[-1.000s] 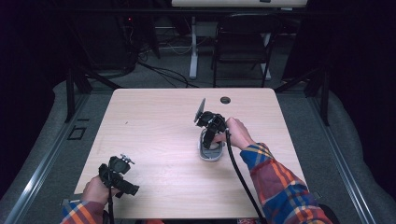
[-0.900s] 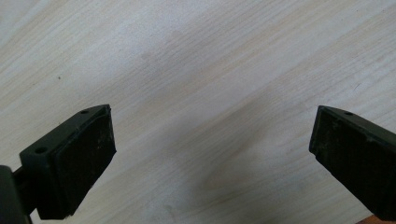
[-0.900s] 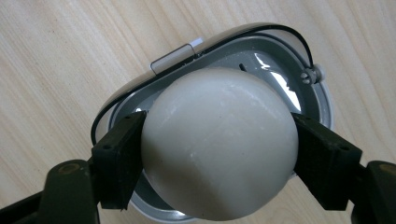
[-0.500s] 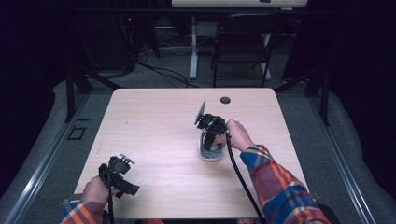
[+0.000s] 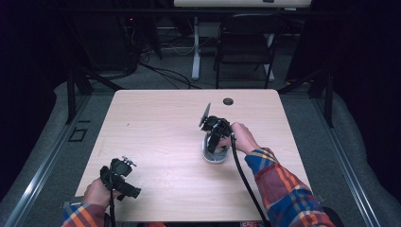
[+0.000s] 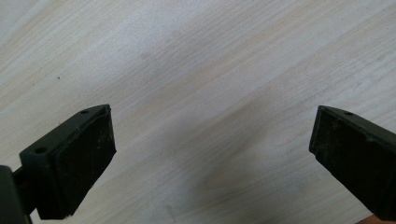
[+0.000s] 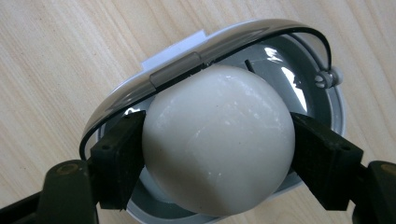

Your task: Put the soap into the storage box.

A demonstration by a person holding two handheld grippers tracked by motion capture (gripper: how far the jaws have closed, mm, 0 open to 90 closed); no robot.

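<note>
A glossy white ball (image 7: pixel 219 140) is clamped between the two black jaws of my right gripper (image 7: pixel 217 158), just above a round grey container (image 7: pixel 322 98) whose hinged lid (image 7: pixel 187 65) stands open behind it. From above, that right gripper (image 5: pixel 213 142) points down into the grey container (image 5: pixel 213 156) right of the table's middle. My left gripper (image 5: pixel 132 189) rests near the front left edge, jaws wide apart over bare wood. The left gripper view looks between its spread pads (image 6: pixel 79 158) at the tabletop.
The light wooden table (image 5: pixel 156 123) has a dark cable hole (image 5: pixel 228 101) near its far edge. A black chair (image 5: pixel 245 42) and a white desk leg (image 5: pixel 196 47) stand beyond the table. Black cables trail from both grippers toward the person.
</note>
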